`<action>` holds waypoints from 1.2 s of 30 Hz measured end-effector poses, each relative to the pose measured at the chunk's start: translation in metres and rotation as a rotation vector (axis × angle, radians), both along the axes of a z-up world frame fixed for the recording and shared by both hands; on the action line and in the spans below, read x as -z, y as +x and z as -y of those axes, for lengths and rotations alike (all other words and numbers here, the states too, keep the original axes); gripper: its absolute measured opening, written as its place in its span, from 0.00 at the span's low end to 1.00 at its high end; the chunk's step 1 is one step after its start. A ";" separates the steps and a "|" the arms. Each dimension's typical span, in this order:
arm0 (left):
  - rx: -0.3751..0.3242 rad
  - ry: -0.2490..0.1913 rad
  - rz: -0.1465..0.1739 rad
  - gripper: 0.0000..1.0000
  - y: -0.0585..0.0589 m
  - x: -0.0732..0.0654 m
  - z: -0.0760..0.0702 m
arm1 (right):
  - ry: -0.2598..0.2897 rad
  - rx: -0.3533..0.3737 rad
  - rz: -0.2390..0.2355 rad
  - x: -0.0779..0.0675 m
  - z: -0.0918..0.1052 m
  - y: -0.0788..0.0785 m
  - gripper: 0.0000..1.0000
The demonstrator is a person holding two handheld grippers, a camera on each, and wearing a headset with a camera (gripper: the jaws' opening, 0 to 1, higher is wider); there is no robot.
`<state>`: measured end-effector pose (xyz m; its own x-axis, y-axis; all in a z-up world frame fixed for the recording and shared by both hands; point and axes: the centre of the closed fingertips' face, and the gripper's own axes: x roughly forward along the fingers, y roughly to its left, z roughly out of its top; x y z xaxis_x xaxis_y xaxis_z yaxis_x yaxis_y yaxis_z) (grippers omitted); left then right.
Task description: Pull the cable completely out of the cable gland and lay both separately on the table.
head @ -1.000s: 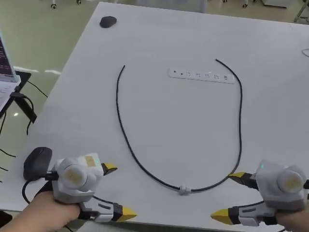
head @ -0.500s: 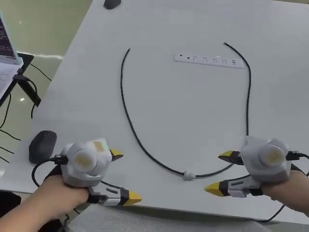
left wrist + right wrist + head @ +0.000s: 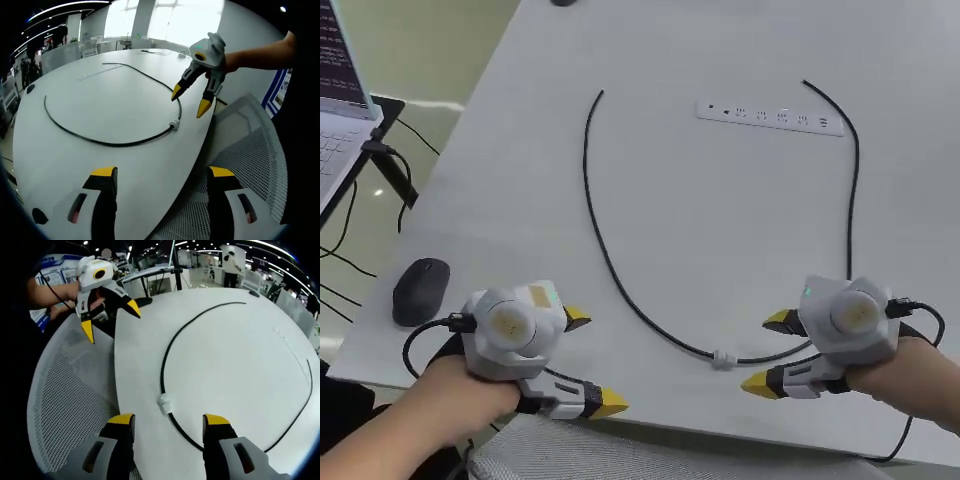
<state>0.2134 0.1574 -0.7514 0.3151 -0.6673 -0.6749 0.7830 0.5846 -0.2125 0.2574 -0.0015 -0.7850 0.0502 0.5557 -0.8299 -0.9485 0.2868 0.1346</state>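
Left gripper (image 3: 595,362) released, jaws wide, nothing held; its near jaw hangs past the surface (image 3: 720,210) edge. Right gripper (image 3: 765,352) also released and unloaded, just right of the cable gland (image 3: 723,357). One gland, threaded on one black cable (image 3: 608,262): a U-loop open toward the far side, its bottom close to the near edge. The right run is partly hidden behind the right gripper. One power strip (image 3: 770,116) far, one mouse (image 3: 420,291) near left. Open room inside the loop.
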 end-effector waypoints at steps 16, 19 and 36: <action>0.019 0.020 -0.010 0.76 -0.003 0.006 0.002 | -0.036 -0.067 0.006 0.023 -0.011 0.002 0.32; 0.020 0.025 -0.022 0.74 -0.003 0.008 0.001 | -0.034 -0.077 0.003 0.026 -0.012 0.002 0.29; 0.003 0.022 -0.030 0.70 0.006 0.008 -0.001 | -0.039 -0.129 -0.025 0.038 -0.020 -0.001 0.12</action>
<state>0.2199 0.1584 -0.7597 0.2927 -0.6531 -0.6985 0.7782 0.5871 -0.2229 0.2567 0.0180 -0.8228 -0.0403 0.5236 -0.8510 -0.9743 0.1684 0.1498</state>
